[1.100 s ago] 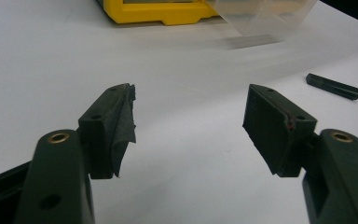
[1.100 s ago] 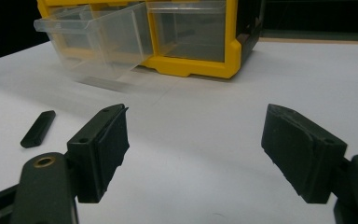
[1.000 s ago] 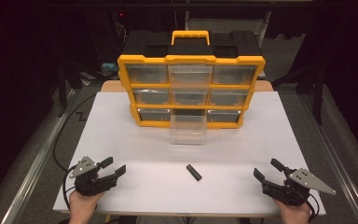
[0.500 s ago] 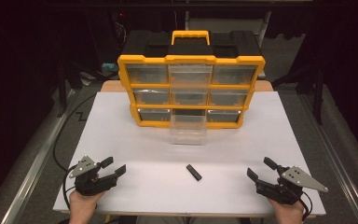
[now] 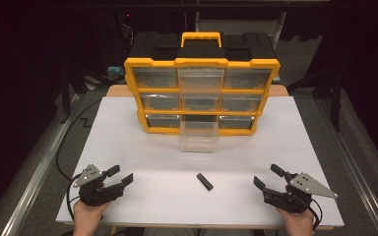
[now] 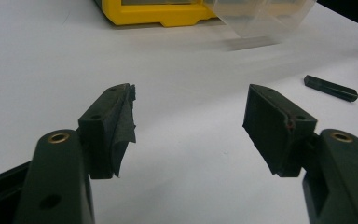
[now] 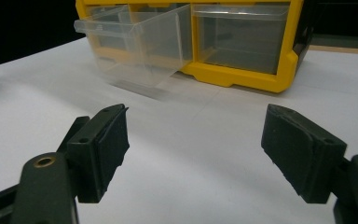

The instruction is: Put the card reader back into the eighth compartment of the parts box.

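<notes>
My left tool sits at the near-left corner of the bench, jaws spread wide, nothing between them. In the left gripper view the left tool has only bare white bench surface in the gap. Pads look worn, a bit of ragged tape on the left one.

My right tool is at the near-right corner, jaws also apart and empty. In the right gripper view the right tool points toward the organizer, with white bench between the pads.

Small black stick lies flat on the bench between the two tools, roughly centred, near the front edge, apart from both. From the left tool's camera the stick lies ahead and off to the right of the jaws, not touching.

Beyond it: clear drawer pulled out of the bottom-middle slot of the yellow organizer, front end resting down on the bench. In the right gripper view the drawer tilts forward and looks empty. Can't tell whether its back end is still in the slot.

Organizer stands upright at the far-middle of the bench, three rows of three clear drawers, the others pushed in. Black top with a yellow handle.
</notes>
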### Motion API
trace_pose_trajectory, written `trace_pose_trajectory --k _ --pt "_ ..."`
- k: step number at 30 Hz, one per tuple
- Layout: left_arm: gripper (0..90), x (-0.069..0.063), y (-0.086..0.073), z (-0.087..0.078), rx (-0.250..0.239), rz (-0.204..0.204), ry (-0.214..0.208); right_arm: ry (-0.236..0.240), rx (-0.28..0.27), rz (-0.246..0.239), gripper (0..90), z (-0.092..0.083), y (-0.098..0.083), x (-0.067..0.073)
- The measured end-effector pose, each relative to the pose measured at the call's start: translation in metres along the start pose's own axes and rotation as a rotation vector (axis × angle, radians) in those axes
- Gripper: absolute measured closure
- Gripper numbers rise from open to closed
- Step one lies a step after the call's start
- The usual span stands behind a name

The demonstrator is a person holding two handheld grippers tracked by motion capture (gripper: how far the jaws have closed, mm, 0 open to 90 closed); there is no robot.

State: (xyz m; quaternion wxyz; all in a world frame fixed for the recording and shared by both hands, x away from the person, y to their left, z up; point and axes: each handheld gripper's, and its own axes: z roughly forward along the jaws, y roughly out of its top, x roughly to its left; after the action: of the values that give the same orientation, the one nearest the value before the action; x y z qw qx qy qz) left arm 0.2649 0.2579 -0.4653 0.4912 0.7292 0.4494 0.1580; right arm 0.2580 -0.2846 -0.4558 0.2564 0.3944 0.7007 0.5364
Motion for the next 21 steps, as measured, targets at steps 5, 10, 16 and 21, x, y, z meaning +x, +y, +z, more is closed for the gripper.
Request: trace_pose_trajectory --k 5,10,16,21 --pt "34.0 0.0 0.0 -0.001 -0.004 0.0 -0.001 0.011 -0.002 -0.005 22.9 0.001 0.003 0.003" --pt "33.9 0.0 0.0 -0.001 -0.002 0.0 -0.003 0.026 -0.003 -0.007 22.9 0.004 0.006 0.006" --pt "33.9 0.0 0.0 0.0 -0.001 0.001 -0.004 0.054 0.001 -0.014 22.8 0.011 0.009 0.01" --pt "34.0 0.0 0.0 0.0 -0.002 0.002 -0.002 0.065 0.001 -0.009 22.4 0.014 0.011 0.013"
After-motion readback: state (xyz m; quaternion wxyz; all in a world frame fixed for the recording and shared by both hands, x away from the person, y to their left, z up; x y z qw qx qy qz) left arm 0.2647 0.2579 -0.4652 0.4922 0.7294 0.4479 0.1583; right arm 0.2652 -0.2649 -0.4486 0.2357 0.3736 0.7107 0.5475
